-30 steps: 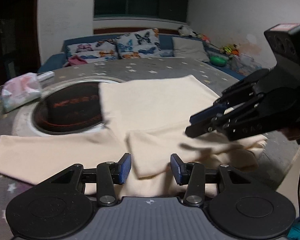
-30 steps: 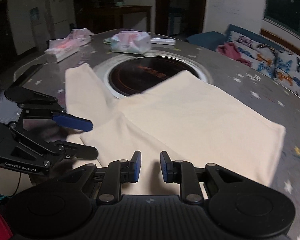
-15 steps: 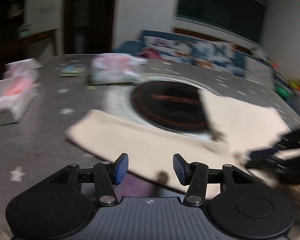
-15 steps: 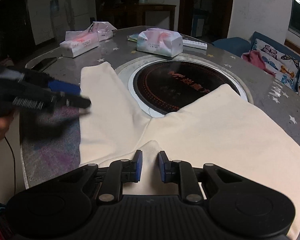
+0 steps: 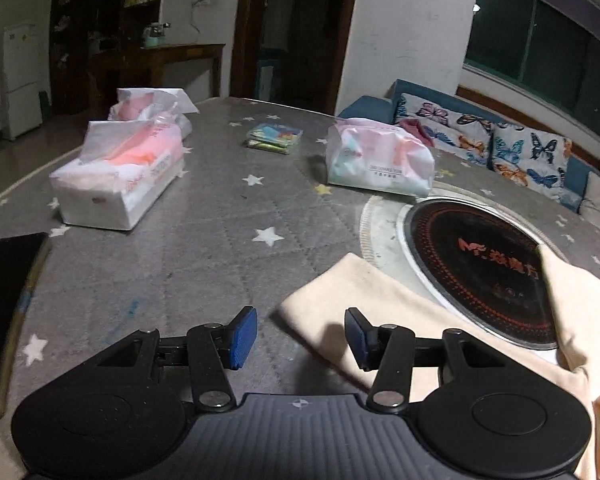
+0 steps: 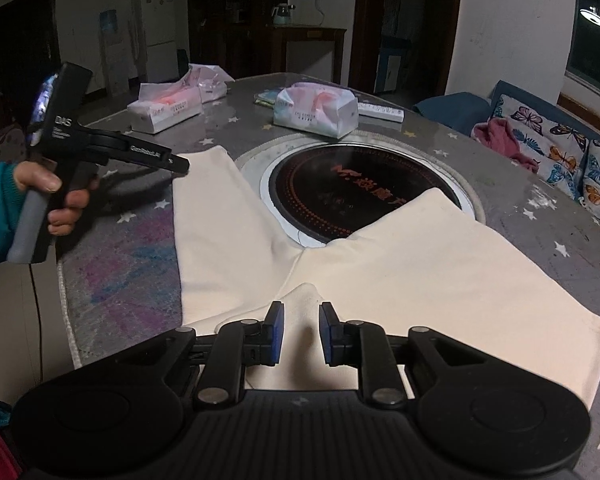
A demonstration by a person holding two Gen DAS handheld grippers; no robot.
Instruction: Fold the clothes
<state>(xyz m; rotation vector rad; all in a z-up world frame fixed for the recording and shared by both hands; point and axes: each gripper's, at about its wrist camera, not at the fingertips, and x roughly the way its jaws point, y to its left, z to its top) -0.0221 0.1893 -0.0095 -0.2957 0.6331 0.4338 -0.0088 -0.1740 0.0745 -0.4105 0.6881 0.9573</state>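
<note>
Cream garment (image 6: 400, 264) lay on desk (image 5: 204, 248) beside cooktop (image 6: 360, 192); left gripper (image 5: 300, 334) and right gripper (image 6: 300, 332) jaws apart, empty.

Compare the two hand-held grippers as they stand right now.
The left hand-held gripper has its jaws spread wide; the right hand-held gripper has a narrower gap. The left one is at the end of the cloth's left leg, with the leg's corner between its fingers; the right one is over the cloth's near middle, above a small raised fold. Both are open and grip nothing.

Cream garment (image 6: 400, 256) spread on table (image 6: 540, 216), right gripper (image 6: 300, 334) parted above it, left gripper (image 6: 180, 166) nearby
</note>
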